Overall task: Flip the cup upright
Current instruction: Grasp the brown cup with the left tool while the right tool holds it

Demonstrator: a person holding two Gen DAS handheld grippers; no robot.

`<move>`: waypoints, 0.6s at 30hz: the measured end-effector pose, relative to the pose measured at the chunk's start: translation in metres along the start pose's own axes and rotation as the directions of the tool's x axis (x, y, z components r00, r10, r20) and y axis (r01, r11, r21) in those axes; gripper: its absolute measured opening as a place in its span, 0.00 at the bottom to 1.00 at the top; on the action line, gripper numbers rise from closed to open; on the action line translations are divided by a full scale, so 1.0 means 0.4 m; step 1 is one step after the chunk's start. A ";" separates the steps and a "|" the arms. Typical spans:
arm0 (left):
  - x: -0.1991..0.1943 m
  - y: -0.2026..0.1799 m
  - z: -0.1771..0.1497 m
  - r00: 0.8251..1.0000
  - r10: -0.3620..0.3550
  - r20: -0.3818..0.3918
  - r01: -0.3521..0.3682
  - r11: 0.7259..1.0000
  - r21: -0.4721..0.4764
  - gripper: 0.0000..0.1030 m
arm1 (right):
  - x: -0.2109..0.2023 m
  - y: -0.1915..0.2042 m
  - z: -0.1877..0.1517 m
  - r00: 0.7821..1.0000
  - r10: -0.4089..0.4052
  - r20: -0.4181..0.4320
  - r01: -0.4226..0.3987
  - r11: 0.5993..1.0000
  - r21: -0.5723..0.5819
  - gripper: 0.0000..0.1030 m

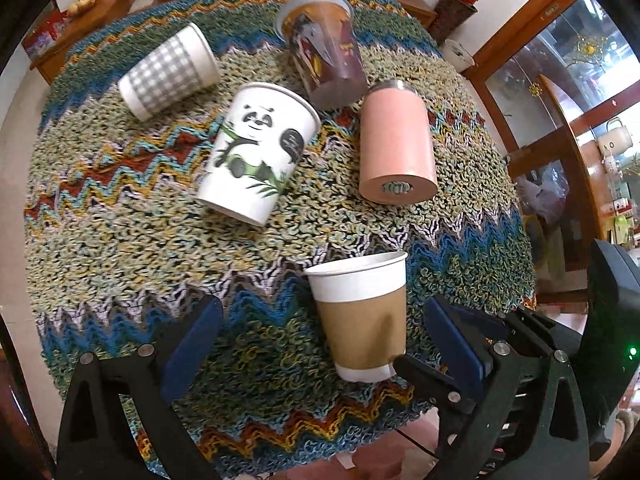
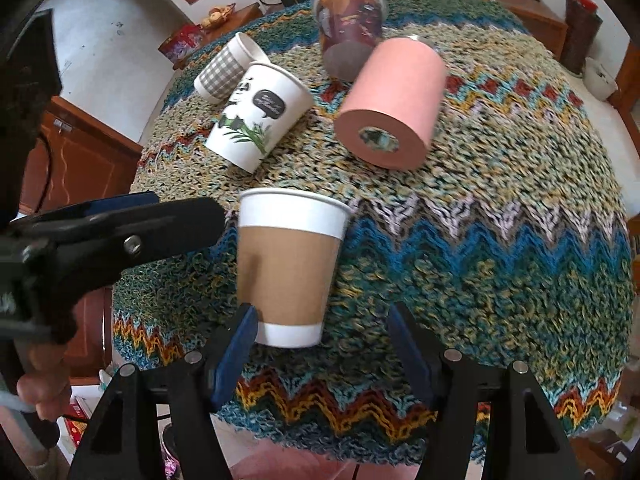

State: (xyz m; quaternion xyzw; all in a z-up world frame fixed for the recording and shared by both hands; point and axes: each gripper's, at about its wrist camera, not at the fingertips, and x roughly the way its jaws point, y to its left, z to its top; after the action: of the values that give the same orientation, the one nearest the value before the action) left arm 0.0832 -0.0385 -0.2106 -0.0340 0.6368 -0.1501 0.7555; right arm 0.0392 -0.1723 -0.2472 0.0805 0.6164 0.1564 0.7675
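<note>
A white paper cup with a brown sleeve (image 1: 362,316) (image 2: 286,264) lies on its side on the knitted mat, its mouth facing away from me. My left gripper (image 1: 320,340) is open, and the cup's base lies between its blue pads near the right one. My right gripper (image 2: 322,332) is open, with the cup's base just inside its fingers, close to the left pad (image 2: 240,340). The left gripper (image 2: 120,232) also shows in the right wrist view, left of the cup.
On the round zigzag mat (image 1: 120,240) lie a panda cup (image 1: 260,152) (image 2: 260,112), a pink tumbler (image 1: 394,144) (image 2: 394,104), a grey checked cup (image 1: 170,70) (image 2: 228,66) and a clear printed cup (image 1: 324,52) (image 2: 350,28). Wooden furniture surrounds the table.
</note>
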 end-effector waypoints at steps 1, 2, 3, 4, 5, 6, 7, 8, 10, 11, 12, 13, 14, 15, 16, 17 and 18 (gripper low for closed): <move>0.007 -0.004 0.003 1.000 -0.003 -0.004 0.003 1.000 0.003 0.98 | -0.001 -0.005 -0.002 1.000 0.000 -0.001 0.000 1.000 0.005 0.66; 0.014 -0.007 0.005 1.000 -0.004 -0.010 0.004 1.000 0.005 0.98 | -0.003 -0.013 -0.006 1.000 0.001 -0.003 -0.001 1.000 0.010 0.66; 0.023 -0.012 0.009 1.000 -0.004 -0.017 0.004 1.000 0.008 0.98 | -0.005 -0.018 -0.008 1.000 0.002 -0.005 -0.002 1.000 0.013 0.66; 0.032 -0.016 0.012 1.000 -0.003 -0.023 0.003 1.000 0.012 0.98 | -0.003 -0.023 -0.014 1.000 0.003 -0.005 -0.003 1.000 0.016 0.66; 0.040 -0.020 0.015 1.000 -0.003 -0.031 0.004 1.000 0.017 0.98 | -0.004 -0.029 -0.017 1.000 0.005 -0.006 -0.004 1.000 0.020 0.66; 0.051 -0.025 0.018 0.999 -0.003 -0.040 0.004 1.000 0.021 0.98 | -0.007 -0.035 -0.023 1.000 0.006 -0.007 -0.006 1.000 0.023 0.66; 0.059 -0.028 0.020 0.999 -0.005 -0.047 0.006 1.000 0.024 0.98 | -0.010 -0.034 -0.024 1.000 0.008 -0.007 -0.008 1.000 0.027 0.66; 0.069 -0.031 0.022 0.999 -0.006 -0.054 0.008 1.000 0.028 0.98 | -0.011 -0.037 -0.026 1.000 0.008 -0.008 -0.008 1.000 0.028 0.66; 0.085 -0.036 0.027 0.998 -0.001 -0.066 0.003 0.999 0.032 0.98 | -0.016 -0.043 -0.030 1.000 0.008 -0.009 -0.008 1.000 0.028 0.66; 0.093 -0.038 0.030 0.998 -0.001 -0.070 0.003 0.999 0.033 0.98 | -0.018 -0.045 -0.033 1.000 0.008 -0.009 -0.008 1.000 0.028 0.66; 0.102 -0.039 0.031 0.997 -0.002 -0.076 0.005 0.999 0.032 0.98 | -0.022 -0.047 -0.036 1.000 0.007 -0.009 -0.007 1.000 0.028 0.66; 0.108 -0.040 0.032 0.997 -0.002 -0.081 0.004 1.000 0.031 0.98 | -0.023 -0.049 -0.037 1.000 0.007 -0.009 -0.006 1.000 0.028 0.66; 0.114 -0.041 0.034 0.996 0.000 -0.087 0.003 1.000 0.030 0.97 | -0.025 -0.052 -0.038 1.000 0.005 -0.008 -0.005 1.000 0.030 0.66; 0.120 -0.043 0.035 0.996 0.002 -0.093 0.001 0.999 0.032 0.97 | -0.028 -0.056 -0.040 1.000 0.006 -0.007 -0.005 0.999 0.033 0.66; 0.124 -0.043 0.036 0.996 0.006 -0.094 -0.002 0.999 0.033 0.97 | -0.030 -0.059 -0.041 1.000 0.007 -0.007 -0.007 0.999 0.036 0.66; 0.126 -0.042 0.035 0.995 0.009 -0.096 -0.005 0.999 0.034 0.97 | -0.030 -0.063 -0.040 1.000 0.008 -0.006 -0.007 0.999 0.039 0.66; 0.128 -0.042 0.035 0.995 0.007 -0.100 -0.004 0.999 0.034 0.97 | -0.029 -0.065 -0.038 1.000 0.006 -0.006 -0.006 0.999 0.040 0.66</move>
State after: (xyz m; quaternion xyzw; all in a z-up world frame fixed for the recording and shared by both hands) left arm 0.1012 -0.0702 -0.2526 -0.0118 0.6713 -0.1602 0.7236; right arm 0.0261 -0.2018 -0.2483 0.0974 0.6215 0.1465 0.7634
